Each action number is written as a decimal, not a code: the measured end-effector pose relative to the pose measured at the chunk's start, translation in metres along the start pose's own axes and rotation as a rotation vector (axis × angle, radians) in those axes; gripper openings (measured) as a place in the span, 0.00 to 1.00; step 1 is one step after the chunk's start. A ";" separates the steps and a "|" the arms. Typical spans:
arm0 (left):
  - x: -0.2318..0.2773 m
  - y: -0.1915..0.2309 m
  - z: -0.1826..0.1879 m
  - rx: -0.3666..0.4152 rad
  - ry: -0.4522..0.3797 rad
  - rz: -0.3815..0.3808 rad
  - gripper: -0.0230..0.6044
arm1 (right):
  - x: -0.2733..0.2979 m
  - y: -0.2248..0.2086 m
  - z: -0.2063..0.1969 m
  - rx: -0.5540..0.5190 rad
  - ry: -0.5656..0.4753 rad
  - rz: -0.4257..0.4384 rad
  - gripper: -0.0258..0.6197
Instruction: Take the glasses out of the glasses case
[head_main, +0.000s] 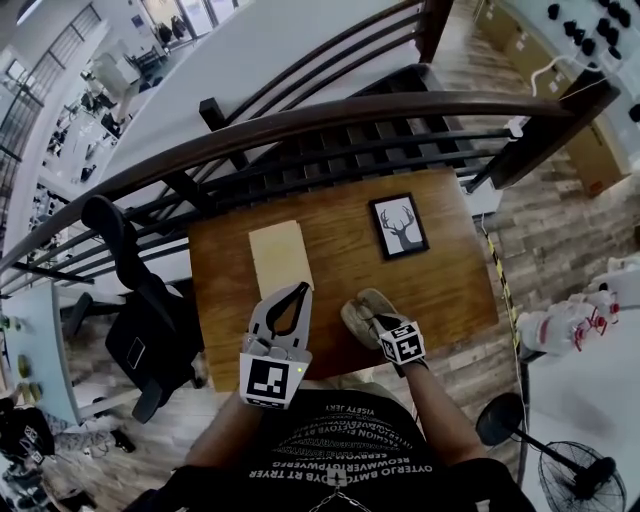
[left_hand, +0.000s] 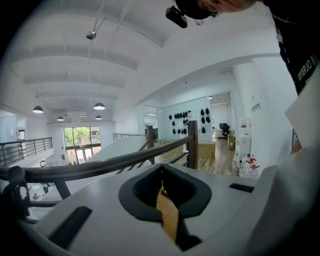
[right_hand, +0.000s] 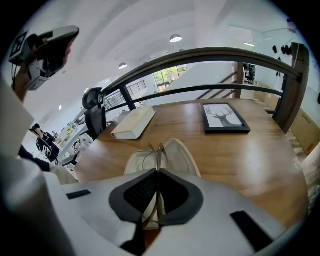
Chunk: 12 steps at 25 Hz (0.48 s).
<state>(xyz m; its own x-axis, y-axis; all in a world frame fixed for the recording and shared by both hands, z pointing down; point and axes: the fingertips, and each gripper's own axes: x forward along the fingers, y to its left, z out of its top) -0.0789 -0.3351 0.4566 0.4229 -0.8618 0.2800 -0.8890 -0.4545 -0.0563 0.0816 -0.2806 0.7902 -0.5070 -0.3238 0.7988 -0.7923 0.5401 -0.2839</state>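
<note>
Table (head_main: 450, 290): wood-grain top, warm brown, flat, under both grippers; a dark curved railing (head_main: 350, 115) runs along its far edge, beyond the jaw tips

Left gripper (left_hand: 161, 170): grey shell, black pads. Jaws clenched, tips meeting, nothing between them; only a strip of table wood shows through the slot lower down. Held up off the table, to the left of the right gripper and apart from the case

Right gripper (right_hand: 159, 172): same grey shell, ribbed black pads. Jaws almost fully together, pinching the thin frame of the glasses; pointed steeply down at the table

Cream book (right_hand: 134, 122): thick rectangular slab, matte, lying flat ahead of the right gripper and to its left, well apart from it

Framed picture (right_hand: 224, 117): black frame, pale print of a stag's head, flat on the table ahead and to the right

Glasses case (right_hand: 180, 153): open, rounded shell, soft pale cream lining, directly below and just ahead of the right jaw tips

Glasses (right_hand: 157, 150): thin wire, seen edge-on, gripped in the right jaws and standing above the open case; contact with the lining cannot be made out
</note>
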 end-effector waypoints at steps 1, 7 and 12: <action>0.000 -0.002 0.002 0.001 -0.001 0.000 0.08 | -0.004 0.000 0.001 0.001 -0.007 0.002 0.08; -0.002 -0.014 0.012 0.006 -0.020 0.001 0.08 | -0.032 0.008 0.015 -0.011 -0.074 0.021 0.08; -0.001 -0.029 0.018 0.015 -0.026 -0.002 0.08 | -0.059 0.011 0.029 -0.028 -0.138 0.045 0.08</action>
<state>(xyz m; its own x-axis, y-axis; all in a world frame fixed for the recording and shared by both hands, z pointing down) -0.0501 -0.3246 0.4410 0.4293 -0.8663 0.2554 -0.8854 -0.4595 -0.0704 0.0926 -0.2779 0.7249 -0.5854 -0.4015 0.7044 -0.7587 0.5776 -0.3013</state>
